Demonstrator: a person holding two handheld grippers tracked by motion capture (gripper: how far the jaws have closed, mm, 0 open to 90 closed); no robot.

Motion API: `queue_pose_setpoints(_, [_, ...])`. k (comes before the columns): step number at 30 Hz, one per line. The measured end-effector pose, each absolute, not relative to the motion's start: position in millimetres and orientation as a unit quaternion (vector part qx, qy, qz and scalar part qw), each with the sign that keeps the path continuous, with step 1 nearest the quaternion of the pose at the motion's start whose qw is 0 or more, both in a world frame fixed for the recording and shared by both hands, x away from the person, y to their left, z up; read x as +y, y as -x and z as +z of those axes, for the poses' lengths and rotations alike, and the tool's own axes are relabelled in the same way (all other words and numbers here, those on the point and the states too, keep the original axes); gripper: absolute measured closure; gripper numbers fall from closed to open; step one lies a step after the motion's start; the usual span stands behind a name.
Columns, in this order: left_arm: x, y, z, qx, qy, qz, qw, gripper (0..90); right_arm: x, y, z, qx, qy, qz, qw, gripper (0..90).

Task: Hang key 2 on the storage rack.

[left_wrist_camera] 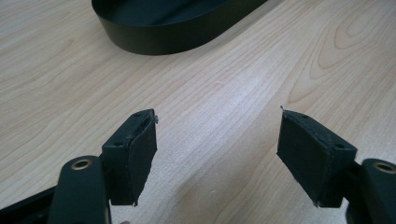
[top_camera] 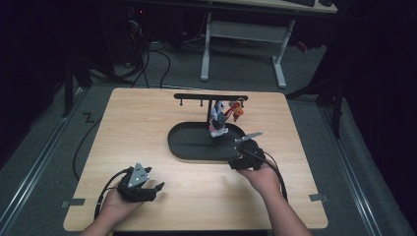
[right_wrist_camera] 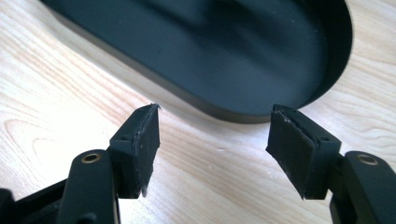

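right gripper (right_wrist_camera: 212, 126) spread, empty, I'm hovering at black tray (right_wrist_camera: 261, 112) rim | left gripper (left_wrist_camera: 217, 135) spread, idling | keychain charms (top_camera: 223, 117) hanging: judging light, dangly, I'm planning to pinch the body

A light wooden table (top_camera: 147, 128) stands on grey carpet (top_camera: 344, 157). Behind it, black cables (top_camera: 147, 64) lie on the floor beside the white legs of a second desk (top_camera: 243, 32).
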State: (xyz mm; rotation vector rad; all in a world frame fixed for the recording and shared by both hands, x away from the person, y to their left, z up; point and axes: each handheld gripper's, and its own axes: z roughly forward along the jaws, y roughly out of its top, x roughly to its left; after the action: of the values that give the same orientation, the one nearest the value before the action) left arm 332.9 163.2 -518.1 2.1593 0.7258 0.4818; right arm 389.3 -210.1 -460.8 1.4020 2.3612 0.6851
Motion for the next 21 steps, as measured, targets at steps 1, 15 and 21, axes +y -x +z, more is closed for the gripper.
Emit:
queue_pose_setpoints(1, [163,-333,-519,0.286,-0.852,0.189,0.395,28.8,-212,-385,-465,0.822,-0.487,0.248,0.161,34.0])
queue_pose_setpoints(15, [160,-332,-521,0.28,-0.852,0.17,0.408,28.8,-240,-307,-524,0.753,-0.491,0.386,0.207,31.5])
queue_pose_setpoints(21, [154,-332,-522,0.279,-0.853,0.167,0.408,28.8,-248,-297,-521,0.764,-0.471,0.378,0.226,28.2])
